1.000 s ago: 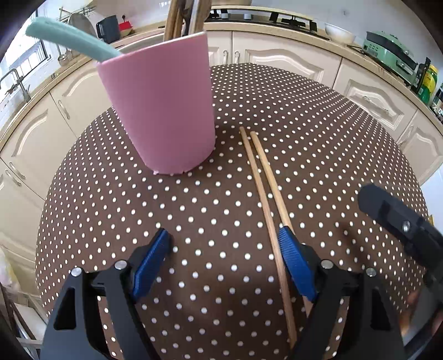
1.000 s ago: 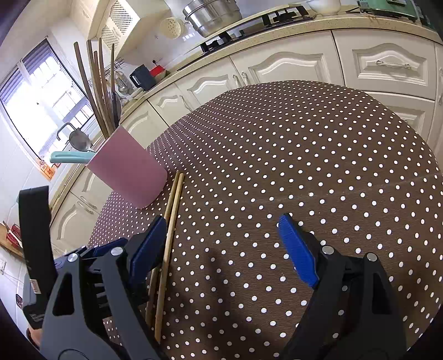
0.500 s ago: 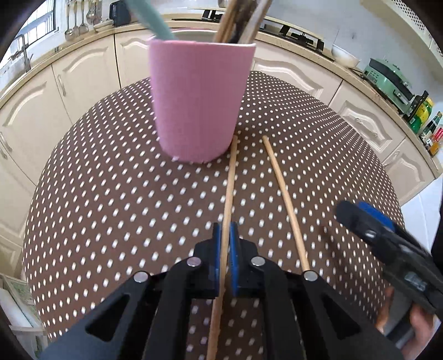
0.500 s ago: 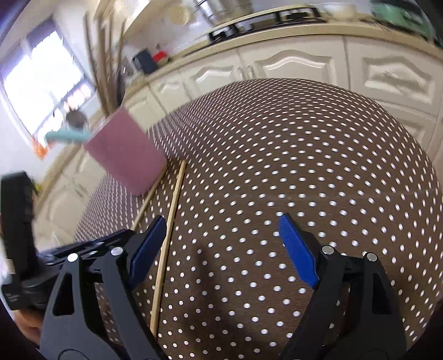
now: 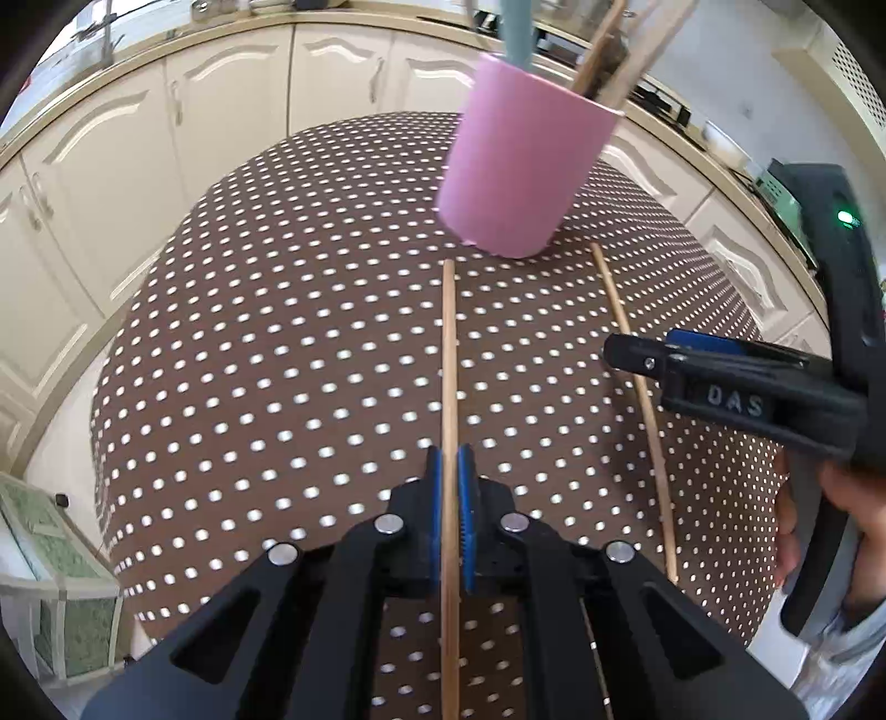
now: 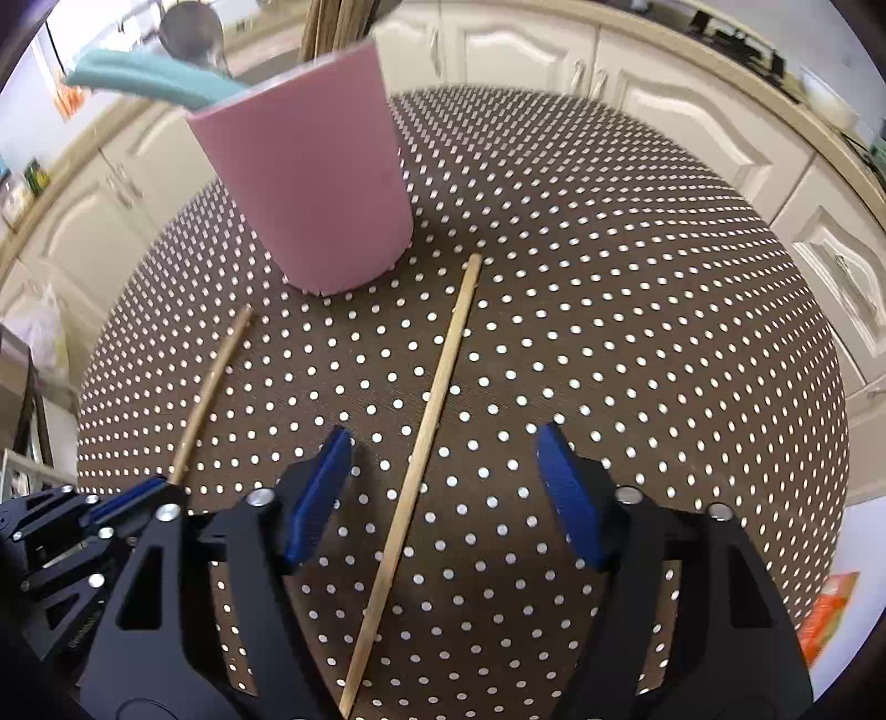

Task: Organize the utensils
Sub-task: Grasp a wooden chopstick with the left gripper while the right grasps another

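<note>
Two chopsticks lie on the dotted table (image 6: 637,288) below the pink cup (image 6: 315,183) — we see the left hand-held gripper (image 5: 450,498) clamped on one chopstick (image 5: 449,354); the right hand-held gripper's (image 6: 443,487) jaws are closing around the other chopstick (image 6: 437,382), not yet touching.

A round bench (image 5: 288,354) under a brown cloth with white polka dots fills the near ground. Cream panelled cabinet doors (image 5: 221,105) with metal handles curve round its far side beneath a beige countertop (image 6: 736,72) — daylight falls bright across them. At far right sits a black hob (image 6: 731,39).
</note>
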### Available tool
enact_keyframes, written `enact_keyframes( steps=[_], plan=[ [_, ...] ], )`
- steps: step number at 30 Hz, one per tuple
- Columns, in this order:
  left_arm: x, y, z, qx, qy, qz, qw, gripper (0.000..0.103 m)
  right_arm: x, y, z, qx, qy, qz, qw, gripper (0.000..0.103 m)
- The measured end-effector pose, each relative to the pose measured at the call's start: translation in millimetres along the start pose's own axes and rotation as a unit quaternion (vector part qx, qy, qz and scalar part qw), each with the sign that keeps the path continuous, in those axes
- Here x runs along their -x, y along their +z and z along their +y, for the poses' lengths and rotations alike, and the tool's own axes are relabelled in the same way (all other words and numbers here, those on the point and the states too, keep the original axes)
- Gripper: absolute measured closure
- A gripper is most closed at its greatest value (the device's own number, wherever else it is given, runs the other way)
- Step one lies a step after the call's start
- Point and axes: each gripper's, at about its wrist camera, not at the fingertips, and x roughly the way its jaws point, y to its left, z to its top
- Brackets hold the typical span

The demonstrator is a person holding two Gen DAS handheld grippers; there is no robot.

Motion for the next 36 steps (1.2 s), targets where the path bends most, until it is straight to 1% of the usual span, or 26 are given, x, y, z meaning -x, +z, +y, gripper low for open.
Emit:
enact_keyframes(
  steps=[1, 2, 4, 6, 7, 8, 10, 13, 16, 19, 24, 27, 29, 31, 36],
  plan=[
    [0.7, 0.2, 3.8, 0.002, -0.003, 0.002, 1.0000, 0.097, -5.2, 4.7, 1.5, 0.005, -0.008, 0.016, 1.000, 0.045],
    [0.0, 1.6, 5.8, 0.003, -0.007, 0.007, 0.9999, 0.097, -7.2, 8.3, 2.9, 0.010, -0.015, 0.021, 1.000, 0.049],
    [4.9, -3.5, 18.4, 0.001, -0.007, 0.011, 0.9999, 0.097, -11.1, 16.1, 4.2, 0.016, -0.021, 0.036, 0.999, 0.052],
    [2.0, 1.8, 17.1, -0.008, -0.002, 0.016, 0.9998, 0.097, -13.0, 23.3, 4.7, 0.021, -0.024, 0.048, 0.998, 0.063],
    [3.2, 1.2, 19.2, -0.009, -0.001, 0.017, 0.9998, 0.097, -13.6, 28.4, 5.8, 0.021, -0.022, 0.052, 0.998, 0.074],
    [1.9, 3.6, 19.1, -0.010, -0.001, 0.020, 0.9998, 0.097, -13.9, 31.0, 5.1, 0.021, -0.020, 0.057, 0.998, 0.082],
    [-2.9, 12.2, 16.6, -0.013, -0.001, 0.024, 0.9996, 0.097, -15.5, 38.4, 2.9, 0.024, -0.014, 0.066, 0.997, 0.090],
    [-8.5, 22.1, 14.2, -0.018, 0.000, 0.031, 0.9993, 0.096, -13.3, 43.2, -2.4, 0.025, -0.002, 0.069, 0.997, 0.096],
    [-13.2, 30.6, 10.3, -0.025, 0.004, 0.038, 0.9990, 0.096, -10.9, 38.5, -2.6, 0.033, 0.015, 0.069, 0.997, 0.097],
    [-17.1, 37.6, 7.3, -0.032, 0.009, 0.046, 0.9984, 0.096, -8.5, 29.0, 6.7, 0.050, 0.037, 0.070, 0.996, 0.097],
    [-25.5, 45.8, -5.1, -0.046, 0.017, 0.045, 0.9977, 0.097, -4.9, 21.6, 21.6, 0.070, 0.050, 0.067, 0.994, 0.097],
    [-23.5, 39.1, -4.3, -0.047, 0.018, 0.034, 0.9982, 0.097, -3.3, 15.3, 29.7, 0.072, 0.057, 0.061, 0.994, 0.097],
    [-19.9, 31.8, -4.0, -0.042, 0.017, 0.029, 0.9985, 0.097, -0.9, 3.4, 41.8, 0.072, 0.060, 0.057, 0.994, 0.097],
    [-16.9, 28.4, -5.3, -0.039, 0.010, 0.025, 0.9989, 0.097, 6.6, -8.0, 33.9, 0.071, 0.067, 0.051, 0.994, 0.097],
    [-2.6, 18.6, -5.9, -0.036, -0.004, -0.002, 0.9993, 0.097, 19.7, -20.7, 17.5, 0.062, 0.086, 0.023, 0.994, 0.097]
  ],
)
